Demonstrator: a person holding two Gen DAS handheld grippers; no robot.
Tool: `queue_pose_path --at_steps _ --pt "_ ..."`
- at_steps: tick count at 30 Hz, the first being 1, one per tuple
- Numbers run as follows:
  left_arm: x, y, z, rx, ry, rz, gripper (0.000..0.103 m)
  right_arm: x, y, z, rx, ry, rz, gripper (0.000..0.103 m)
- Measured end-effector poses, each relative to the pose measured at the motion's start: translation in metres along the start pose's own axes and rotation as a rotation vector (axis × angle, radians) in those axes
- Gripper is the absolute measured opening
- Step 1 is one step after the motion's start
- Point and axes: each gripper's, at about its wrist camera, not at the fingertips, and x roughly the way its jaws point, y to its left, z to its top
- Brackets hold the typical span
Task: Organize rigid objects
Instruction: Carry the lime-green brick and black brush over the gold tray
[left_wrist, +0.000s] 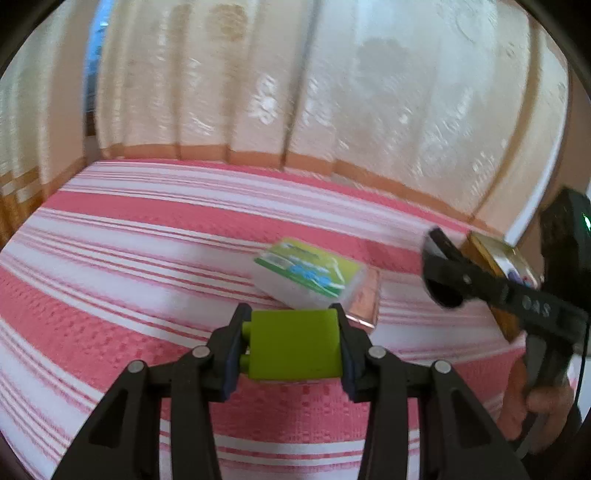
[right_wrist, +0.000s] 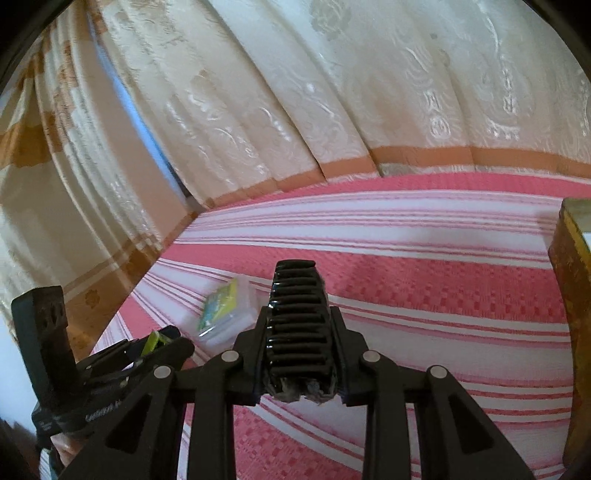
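Note:
My left gripper is shut on a lime-green plastic block, held above the pink-and-white striped cloth. Just beyond it lies a clear plastic box with a green label, resting partly on a flat copper-coloured piece. My right gripper is shut on a black ribbed comb-like object that sticks up between its fingers. In the left wrist view the right gripper reaches in from the right. In the right wrist view the left gripper shows at lower left with the green block, beside the labelled box.
A gold-brown tin box stands at the right, also the gold-brown tin at the right edge of the right wrist view. Cream patterned curtains hang behind the cloth's far edge. A hand grips the right tool's handle.

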Motion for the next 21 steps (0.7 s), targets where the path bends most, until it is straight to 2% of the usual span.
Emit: queue_pose_path --at_steps 4,10,14,21 --pt "-0.006 -0.003 -0.001 -0.033 -0.060 0.021 0.042 -0.008 -0.002 -0.002 -0.021 -0.012 -0.008 0.031" --pt "-0.006 -0.030 -0.004 0.020 -0.113 0.056 0.042 -0.025 -0.016 -0.004 -0.014 -0.047 -0.017 0.031" --pt "0.001 -0.050 -0.008 0.039 -0.110 0.052 0.042 -0.038 -0.028 -0.005 -0.008 -0.067 -0.035 0.031" --pt "0.008 -0.083 -0.010 0.078 -0.119 0.099 0.042 -0.056 -0.044 -0.007 -0.015 -0.095 -0.066 0.031"
